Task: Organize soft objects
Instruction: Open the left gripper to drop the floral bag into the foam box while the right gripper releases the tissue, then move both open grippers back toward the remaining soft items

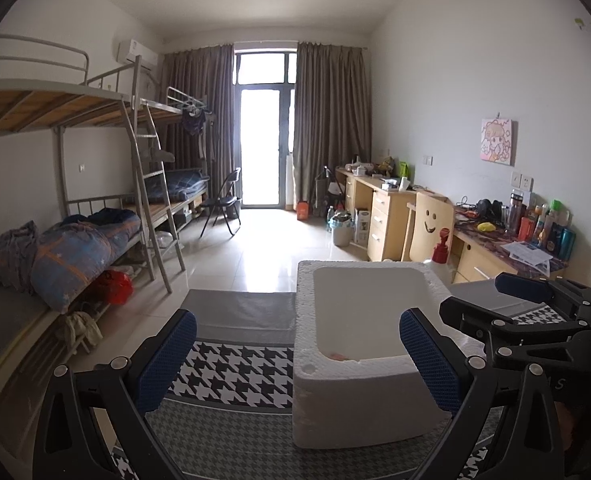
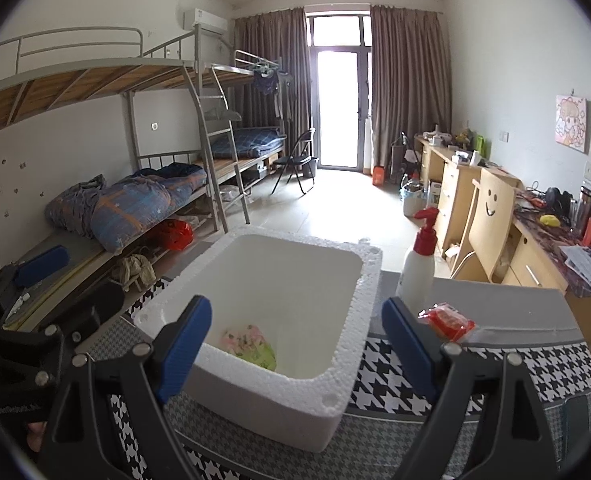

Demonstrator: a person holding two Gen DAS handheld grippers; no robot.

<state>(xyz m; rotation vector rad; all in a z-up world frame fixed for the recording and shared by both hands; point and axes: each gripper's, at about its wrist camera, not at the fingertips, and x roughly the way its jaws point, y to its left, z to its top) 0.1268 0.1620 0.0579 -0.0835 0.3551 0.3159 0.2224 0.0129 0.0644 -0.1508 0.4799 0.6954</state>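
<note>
A white foam box [image 1: 359, 396] [image 2: 347, 320] stands on a houndstooth-cloth table [image 1: 231, 368] [image 2: 535, 368]. A soft pink-and-green packet [image 2: 251, 346] lies in the box's bottom; only a pink sliver of it [image 1: 338, 356] shows in the left wrist view. A red soft packet [image 2: 449, 320] lies on the table right of the box. My left gripper [image 1: 297, 356] is open and empty, its right finger in front of the box. My right gripper [image 2: 295, 344] is open and empty above the box's near edge; it also shows in the left wrist view [image 1: 491, 300].
A white pump bottle with a red top [image 2: 417, 264] [image 1: 441, 246] stands behind the red packet. Bunk beds with bedding [image 1: 79, 252] line the left wall. Desks [image 1: 379, 208] and a wooden chair [image 2: 489, 216] line the right wall.
</note>
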